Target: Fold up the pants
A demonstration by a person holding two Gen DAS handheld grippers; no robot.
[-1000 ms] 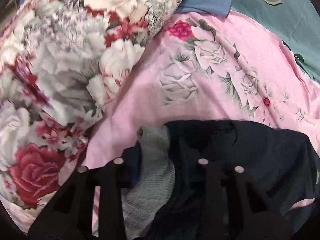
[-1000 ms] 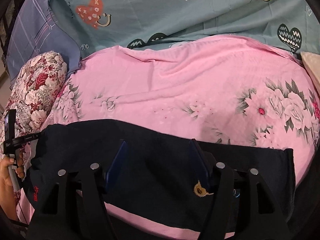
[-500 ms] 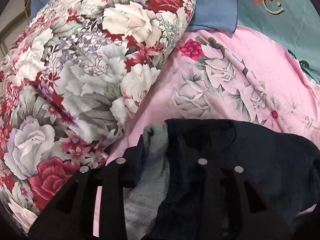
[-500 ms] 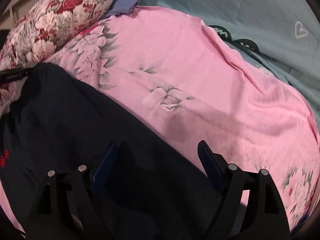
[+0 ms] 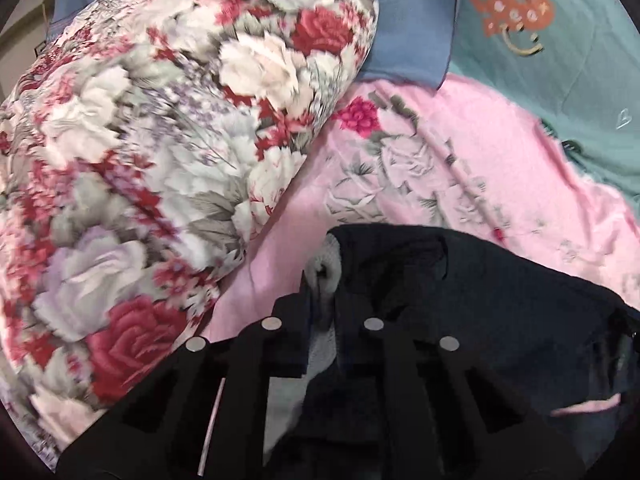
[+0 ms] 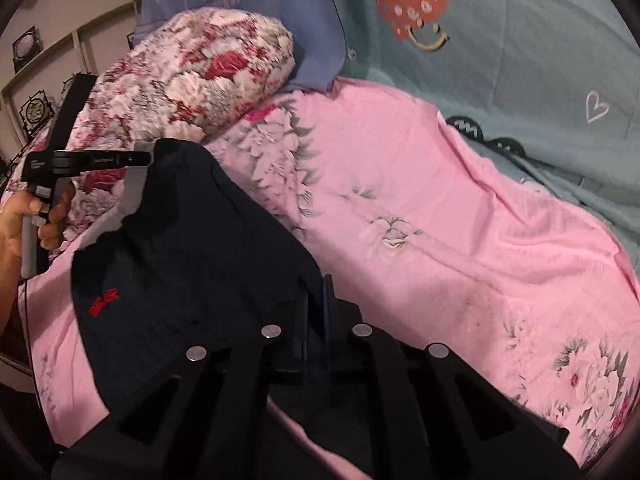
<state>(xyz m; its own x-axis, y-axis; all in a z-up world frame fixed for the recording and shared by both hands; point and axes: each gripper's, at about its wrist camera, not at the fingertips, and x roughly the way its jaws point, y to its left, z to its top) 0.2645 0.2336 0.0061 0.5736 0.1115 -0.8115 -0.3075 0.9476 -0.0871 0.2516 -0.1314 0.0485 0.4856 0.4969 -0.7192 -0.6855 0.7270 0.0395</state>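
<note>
I'm seeing both tools gripping the dark pants [image 6: 192,264], lying on the pink bed sheet [image 6: 460,220]: right tool [image 6: 316,300] pinching one edge, left tool [image 5: 324,300] seemingly clamping fabric (grey lining showing) beside the floral pillow [image 5: 160,160].

A bed is covered by a pink floral sheet [image 6: 460,216], with a teal heart-printed cover [image 6: 520,40] spread beyond it. A rolled floral quilt [image 5: 160,152] is laid against a blue pillow [image 6: 248,12]. A pale panelled wall [image 6: 80,12] is seen behind.
</note>
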